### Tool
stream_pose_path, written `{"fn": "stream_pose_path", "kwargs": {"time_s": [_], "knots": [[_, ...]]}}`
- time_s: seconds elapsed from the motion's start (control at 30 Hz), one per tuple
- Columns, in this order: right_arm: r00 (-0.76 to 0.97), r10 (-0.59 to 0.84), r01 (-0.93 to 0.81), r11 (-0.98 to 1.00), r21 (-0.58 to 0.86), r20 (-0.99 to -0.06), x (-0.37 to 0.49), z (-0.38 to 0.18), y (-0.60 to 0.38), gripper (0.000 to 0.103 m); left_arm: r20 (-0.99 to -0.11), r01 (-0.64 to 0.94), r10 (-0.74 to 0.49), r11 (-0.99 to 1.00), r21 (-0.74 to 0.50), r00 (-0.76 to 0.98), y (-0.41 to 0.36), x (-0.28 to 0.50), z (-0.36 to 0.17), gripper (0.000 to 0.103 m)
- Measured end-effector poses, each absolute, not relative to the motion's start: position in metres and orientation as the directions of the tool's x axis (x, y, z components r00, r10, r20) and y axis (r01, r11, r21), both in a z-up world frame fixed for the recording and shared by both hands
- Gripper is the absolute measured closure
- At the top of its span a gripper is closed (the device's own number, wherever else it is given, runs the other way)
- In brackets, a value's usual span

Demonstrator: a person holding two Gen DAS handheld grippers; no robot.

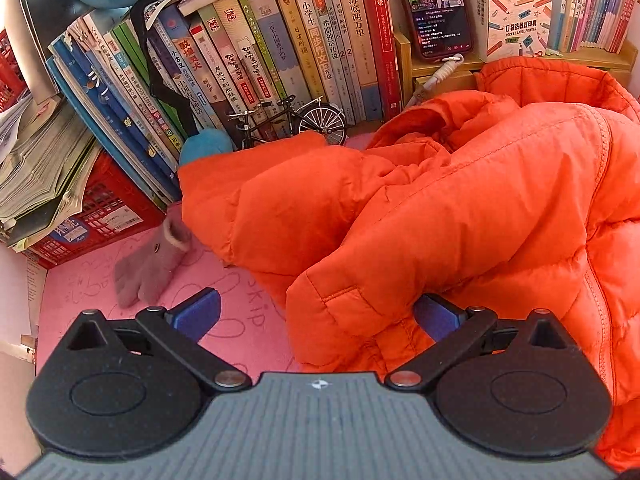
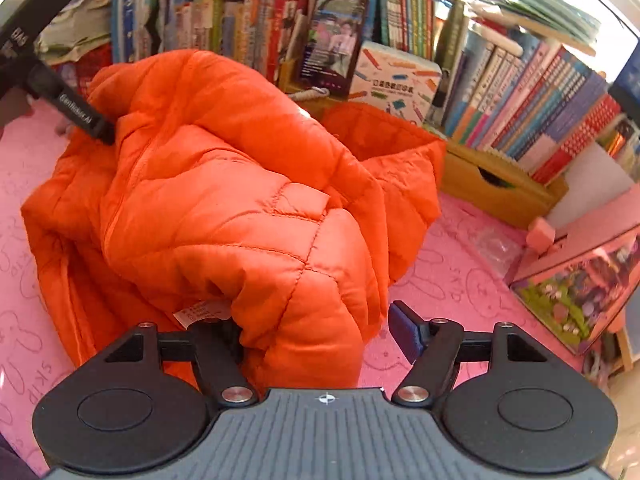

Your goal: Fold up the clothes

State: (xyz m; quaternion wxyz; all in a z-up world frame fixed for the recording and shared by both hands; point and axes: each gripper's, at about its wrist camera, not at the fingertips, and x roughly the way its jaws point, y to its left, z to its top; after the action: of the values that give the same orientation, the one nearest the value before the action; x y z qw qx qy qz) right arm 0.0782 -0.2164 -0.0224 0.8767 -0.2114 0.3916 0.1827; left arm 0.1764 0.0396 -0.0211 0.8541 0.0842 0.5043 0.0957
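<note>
An orange puffer jacket point(image 1: 460, 208) lies bunched on the pink mat point(image 1: 224, 320), with its hood point(image 2: 384, 140) toward the bookshelf. My left gripper point(image 1: 316, 314) is open wide at the jacket's near left edge. A quilted fold sits between its blue pads point(image 1: 196, 312) and covers part of the right one. My right gripper point(image 2: 310, 330) is open at the jacket's near hem. Its left finger is buried under the fabric beside a white care label point(image 2: 200, 314). Its right pad point(image 2: 404, 328) stands just clear of the cloth. In the right wrist view the left tool's black housing point(image 2: 76, 112) rests against the jacket's far left.
A pinkish-grey glove point(image 1: 148, 264) lies on the mat left of the jacket. Behind stand rows of books point(image 1: 280, 60), a model bicycle point(image 1: 296, 120), a phone point(image 1: 436, 8), a printer box point(image 1: 512, 20) and a red crate point(image 1: 100, 208). A wooden drawer unit point(image 2: 492, 184) and a pink toy house point(image 2: 580, 272) sit at the right.
</note>
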Motion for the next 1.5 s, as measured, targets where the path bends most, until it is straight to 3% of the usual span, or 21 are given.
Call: {"fn": "stream_pose_path", "kwargs": {"time_s": [0.1,0.27,0.4,0.43,0.47,0.5,0.6,0.83,1.0,1.07,1.17,1.33,1.4,1.5], "knots": [[0.666,0.192,-0.554,0.775,-0.306,-0.721,0.059,-0.027,-0.203,0.023,-0.843,-0.086,0.247,0.968,0.235,0.478,0.039,0.188,-0.019,0.000],[0.746,0.206,-0.591,0.644,-0.486,-0.634,0.030,-0.040,-0.177,0.023,-0.840,-0.088,0.237,0.971,0.223,0.489,0.039,0.197,-0.014,0.000],[0.797,0.249,-0.593,0.498,-0.633,-0.550,0.010,-0.056,-0.153,0.009,-0.841,-0.086,0.234,0.972,0.221,0.488,0.037,0.193,-0.015,0.000],[0.800,0.248,-0.593,0.468,-0.655,-0.547,0.009,-0.061,-0.148,0.010,-0.842,-0.085,0.232,0.972,0.219,0.487,0.036,0.191,-0.016,0.000],[0.790,0.244,-0.605,0.462,-0.649,-0.563,0.012,-0.062,-0.143,0.021,-0.841,-0.080,0.231,0.972,0.221,0.489,0.037,0.187,-0.015,0.000],[0.770,0.240,-0.619,0.504,-0.602,-0.591,0.019,-0.057,-0.142,0.041,-0.840,-0.074,0.230,0.972,0.224,0.492,0.038,0.182,-0.014,0.000],[0.708,0.245,-0.622,0.660,-0.422,-0.662,0.044,-0.040,-0.147,0.061,-0.830,-0.054,0.228,0.971,0.233,0.509,0.045,0.167,-0.008,0.000],[0.593,0.386,-0.345,0.915,0.210,-0.707,0.117,0.005,-0.208,0.068,-0.814,-0.004,0.102,0.993,0.122,0.572,0.078,0.101,0.026,0.000],[0.536,0.537,-0.104,0.808,0.580,-0.651,0.141,0.008,-0.248,0.068,-0.803,0.166,-0.078,0.986,0.027,0.591,0.066,0.050,0.041,0.000],[0.521,0.591,-0.035,0.735,0.677,-0.615,0.143,0.006,-0.258,0.068,-0.795,0.254,-0.112,0.966,0.054,0.597,0.044,0.038,0.042,0.000],[0.505,0.666,0.040,0.618,0.785,-0.549,0.142,0.005,-0.267,0.068,-0.791,0.299,-0.060,0.941,0.159,0.609,0.010,0.037,0.028,0.000],[0.500,0.734,0.062,0.499,0.865,-0.459,0.127,0.015,-0.277,0.068,-0.731,0.145,0.160,0.931,0.335,0.663,-0.005,0.070,0.016,0.000],[0.506,0.721,0.034,0.531,0.846,-0.473,0.118,0.021,-0.282,0.068,-0.697,0.049,0.217,0.939,0.340,0.683,0.012,0.081,0.034,0.000],[0.503,0.640,-0.045,0.690,0.722,-0.581,0.103,0.029,-0.284,0.068,-0.654,-0.073,0.277,0.944,0.321,0.704,0.041,0.092,0.063,0.000]]}}
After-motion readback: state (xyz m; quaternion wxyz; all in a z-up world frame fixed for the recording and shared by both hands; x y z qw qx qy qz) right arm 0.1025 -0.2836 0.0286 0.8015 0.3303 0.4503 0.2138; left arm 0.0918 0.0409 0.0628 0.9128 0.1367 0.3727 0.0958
